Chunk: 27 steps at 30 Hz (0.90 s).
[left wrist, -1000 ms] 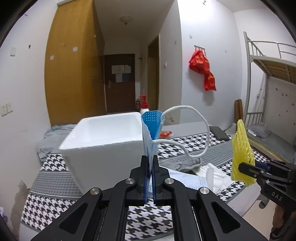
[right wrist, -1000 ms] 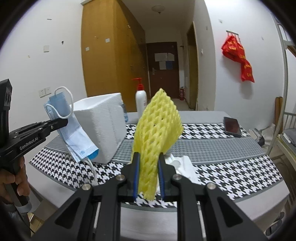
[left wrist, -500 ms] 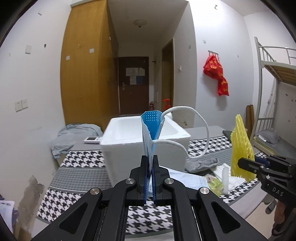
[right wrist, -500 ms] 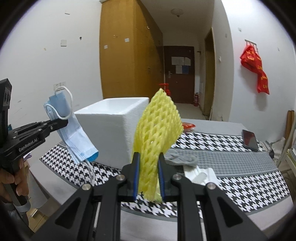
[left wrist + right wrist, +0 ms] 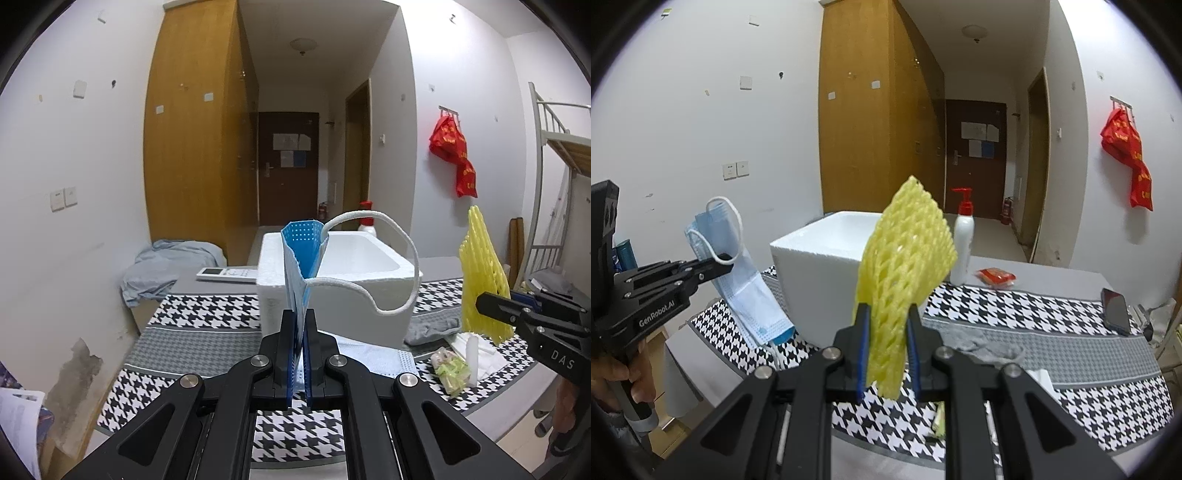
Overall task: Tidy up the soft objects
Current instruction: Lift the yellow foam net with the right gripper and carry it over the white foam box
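Note:
My left gripper (image 5: 298,325) is shut on a blue face mask (image 5: 300,258) held upright in front of the white foam box (image 5: 365,266); its white ear loop (image 5: 399,258) arcs to the right. The right wrist view shows that mask (image 5: 738,273) hanging from the left gripper (image 5: 726,264). My right gripper (image 5: 886,325) is shut on a yellow foam fruit net (image 5: 908,258), held above the table in front of the box (image 5: 820,266). The net (image 5: 480,273) also shows at the right of the left wrist view.
The houndstooth-covered table (image 5: 207,317) holds a grey sock (image 5: 432,326), another mask (image 5: 373,356), white tissue and a green wrapper (image 5: 452,367), a remote (image 5: 227,274), a pump bottle (image 5: 962,243), a red packet (image 5: 995,276) and a phone (image 5: 1114,310). Blue cloth (image 5: 166,266) lies at the far left.
Both grippers have shifted left and drawn back from the table, still holding the mask and the net. The foam box now appears right of centre and farther away in the left view.

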Motion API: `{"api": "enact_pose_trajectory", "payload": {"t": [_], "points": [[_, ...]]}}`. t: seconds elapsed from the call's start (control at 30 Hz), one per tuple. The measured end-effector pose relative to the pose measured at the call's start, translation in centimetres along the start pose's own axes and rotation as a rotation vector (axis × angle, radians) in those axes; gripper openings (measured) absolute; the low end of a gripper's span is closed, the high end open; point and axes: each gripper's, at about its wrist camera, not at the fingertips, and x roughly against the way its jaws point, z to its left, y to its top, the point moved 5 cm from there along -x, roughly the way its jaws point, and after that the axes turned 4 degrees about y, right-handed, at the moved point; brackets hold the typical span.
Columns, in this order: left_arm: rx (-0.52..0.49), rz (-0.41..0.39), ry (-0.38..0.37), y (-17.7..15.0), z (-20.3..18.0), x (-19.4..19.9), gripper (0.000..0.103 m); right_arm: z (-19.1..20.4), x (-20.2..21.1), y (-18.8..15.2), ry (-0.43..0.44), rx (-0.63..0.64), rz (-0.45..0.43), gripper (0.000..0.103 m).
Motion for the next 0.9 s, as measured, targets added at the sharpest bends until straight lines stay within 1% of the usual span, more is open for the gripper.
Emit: {"api": "enact_pose_trajectory", "payload": {"t": [0.2, 0.43, 0.67, 0.9], "points": [[0.027, -0.001, 0.037, 0.4, 1.8, -0.3, 0.004, 0.9, -1.1, 1.5, 0.030, 0.025, -0.003, 0.021], [0.057, -0.010, 0.078, 1.0, 3.6, -0.7, 0.004, 1.6, -2.8, 3.5, 0.084, 0.039, -0.014, 0.021], [0.067, -0.019, 0.102, 1.5, 4.6, -0.6, 0.004, 2.5, -4.2, 4.9, 0.114, 0.061, -0.021, 0.021], [0.082, -0.015, 0.121, 1.6, 5.8, -0.9, 0.004, 3.1, -6.1, 6.1, 0.131, 0.074, -0.005, 0.021]]}}
